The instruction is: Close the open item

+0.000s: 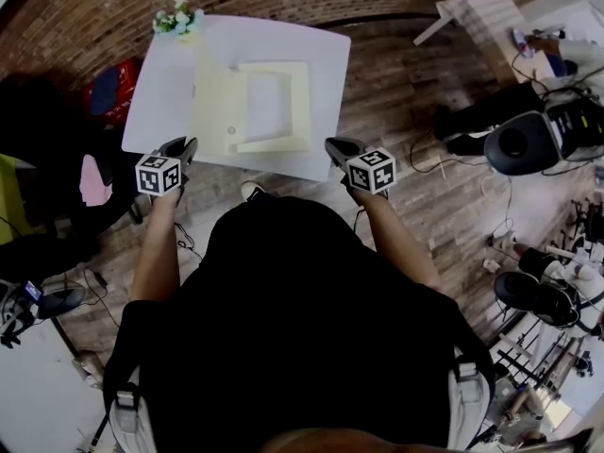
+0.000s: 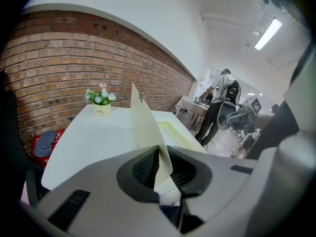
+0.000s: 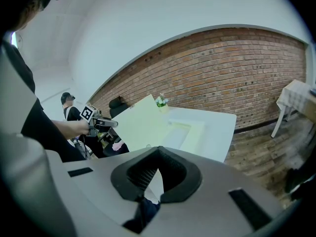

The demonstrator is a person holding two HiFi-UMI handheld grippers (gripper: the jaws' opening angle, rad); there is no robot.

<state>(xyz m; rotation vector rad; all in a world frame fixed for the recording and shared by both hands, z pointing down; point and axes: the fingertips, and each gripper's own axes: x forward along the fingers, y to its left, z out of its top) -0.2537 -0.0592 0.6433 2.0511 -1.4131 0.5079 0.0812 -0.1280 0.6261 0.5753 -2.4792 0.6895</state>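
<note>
Covering most of the scene, a smooth white square counter (image 1: 165,92) carries a flat pale-yellow card box (image 1: 300,107). Its thin, stiff lid (image 2: 145,127) stands on edge, its near corner pinched in the left tool (image 2: 159,157). The right tool (image 3: 158,154), tips together and empty, hovers by the counter's near right corner, beside bare counter

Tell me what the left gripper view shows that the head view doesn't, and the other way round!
Only the left gripper view: the left gripper pinching the pale flap up close, and a ceiling light. Only the head view: the right gripper by the white table's near edge. Both: that table, the flower pot and the pale box.
</note>
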